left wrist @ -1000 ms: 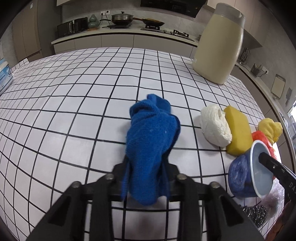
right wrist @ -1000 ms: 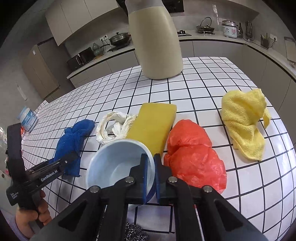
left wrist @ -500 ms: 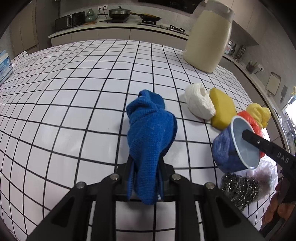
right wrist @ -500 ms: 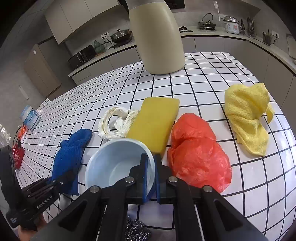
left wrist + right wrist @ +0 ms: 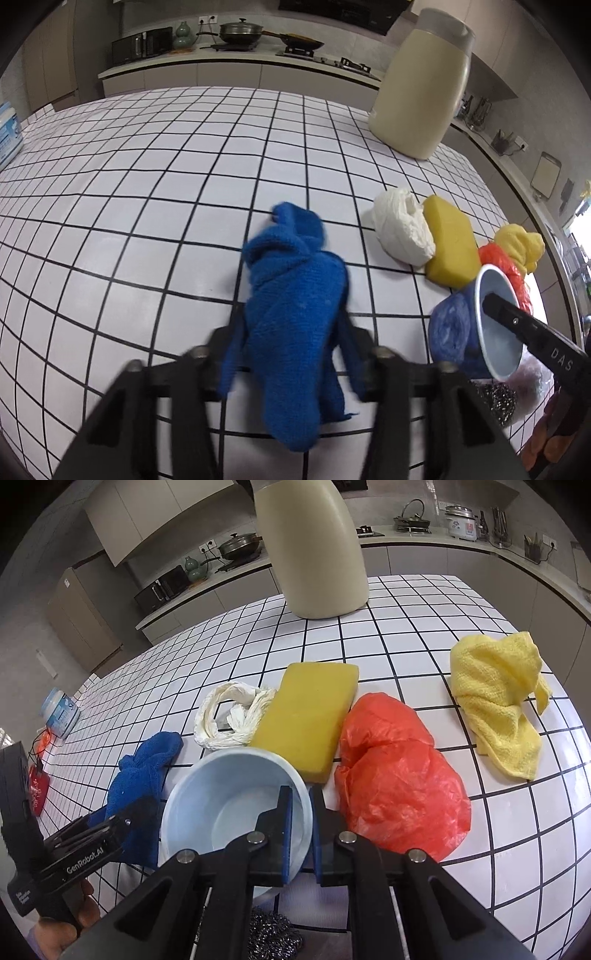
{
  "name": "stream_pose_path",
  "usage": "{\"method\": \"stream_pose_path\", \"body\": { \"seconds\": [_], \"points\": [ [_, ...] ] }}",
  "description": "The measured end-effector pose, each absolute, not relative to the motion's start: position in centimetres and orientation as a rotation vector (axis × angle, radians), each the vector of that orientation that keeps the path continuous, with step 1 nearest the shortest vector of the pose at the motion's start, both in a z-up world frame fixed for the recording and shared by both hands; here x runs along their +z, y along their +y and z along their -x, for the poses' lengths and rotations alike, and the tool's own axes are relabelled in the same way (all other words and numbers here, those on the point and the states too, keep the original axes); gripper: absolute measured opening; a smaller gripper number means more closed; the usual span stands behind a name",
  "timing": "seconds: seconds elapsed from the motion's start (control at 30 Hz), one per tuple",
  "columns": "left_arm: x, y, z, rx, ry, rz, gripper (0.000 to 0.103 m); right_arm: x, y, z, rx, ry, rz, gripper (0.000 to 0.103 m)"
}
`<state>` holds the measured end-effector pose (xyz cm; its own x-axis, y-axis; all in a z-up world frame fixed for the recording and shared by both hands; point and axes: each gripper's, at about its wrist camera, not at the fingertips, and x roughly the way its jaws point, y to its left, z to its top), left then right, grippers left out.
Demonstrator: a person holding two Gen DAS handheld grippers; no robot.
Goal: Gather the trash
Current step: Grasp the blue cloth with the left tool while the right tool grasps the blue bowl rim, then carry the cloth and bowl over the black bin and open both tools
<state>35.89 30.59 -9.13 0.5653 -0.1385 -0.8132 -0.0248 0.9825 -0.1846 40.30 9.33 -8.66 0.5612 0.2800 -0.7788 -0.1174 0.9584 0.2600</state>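
Observation:
A crumpled blue cloth (image 5: 295, 314) (image 5: 140, 775) lies on the white tiled counter (image 5: 129, 221) between the fingers of my left gripper (image 5: 291, 317), whose jaws are opening; the pads stand apart from the slack cloth. My right gripper (image 5: 301, 812) is shut on the rim of a pale blue bowl (image 5: 236, 805) (image 5: 495, 325), held tilted just right of the cloth. Past the bowl lie a white rag (image 5: 229, 716), a yellow sponge (image 5: 306, 716), a red plastic bag (image 5: 399, 782) and a yellow cloth (image 5: 498, 701).
A tall beige container (image 5: 421, 85) (image 5: 314, 550) stands at the counter's far side. Steel wool (image 5: 273, 934) lies under the bowl near the front edge. A blue-labelled tub (image 5: 61, 712) sits far left. A hand (image 5: 62, 923) holds the left gripper's handle.
The left jaws have spread apart and the blue cloth has slackened and widened between them. The right gripper and the bowl have stayed put.

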Motion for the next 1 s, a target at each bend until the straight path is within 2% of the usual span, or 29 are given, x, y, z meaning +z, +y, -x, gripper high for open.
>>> {"method": "stream_pose_path", "body": {
  "seconds": [0.2, 1.0],
  "points": [
    [-8.7, 30.3, -35.4, -0.084, 0.950, 0.181, 0.034, -8.2, 9.6, -39.9, 0.251, 0.932, -0.178, 0.009],
    [-7.6, 29.6, -34.1, -0.101, 0.917, 0.162, 0.034, -7.3, 9.1, -39.3, 0.232, 0.905, -0.169, 0.009]
  ]
}}
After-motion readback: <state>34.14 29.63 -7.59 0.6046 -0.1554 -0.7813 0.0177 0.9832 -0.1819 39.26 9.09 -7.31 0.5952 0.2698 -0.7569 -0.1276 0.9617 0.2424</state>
